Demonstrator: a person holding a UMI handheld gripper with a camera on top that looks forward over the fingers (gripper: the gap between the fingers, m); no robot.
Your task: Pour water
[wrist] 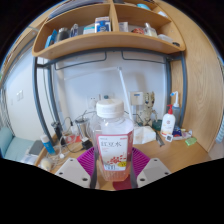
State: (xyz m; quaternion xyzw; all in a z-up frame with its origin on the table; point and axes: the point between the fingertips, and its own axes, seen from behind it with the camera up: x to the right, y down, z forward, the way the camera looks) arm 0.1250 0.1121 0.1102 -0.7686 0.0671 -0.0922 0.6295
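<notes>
A clear plastic bottle (112,140) with a white cap and a pink and white label stands upright between my fingers. My gripper (112,168) is shut on the bottle's lower body, with the magenta pads (88,162) pressed against both its sides. The bottle's base is hidden behind the fingers. A clear glass (73,139) stands on the wooden desk (185,155) just left of the bottle.
A wooden shelf (105,40) with boxes runs overhead on black metal posts. A white spray bottle with a red top (168,122), a white cup (146,134) and small jars stand at the desk's back, against a white tiled wall.
</notes>
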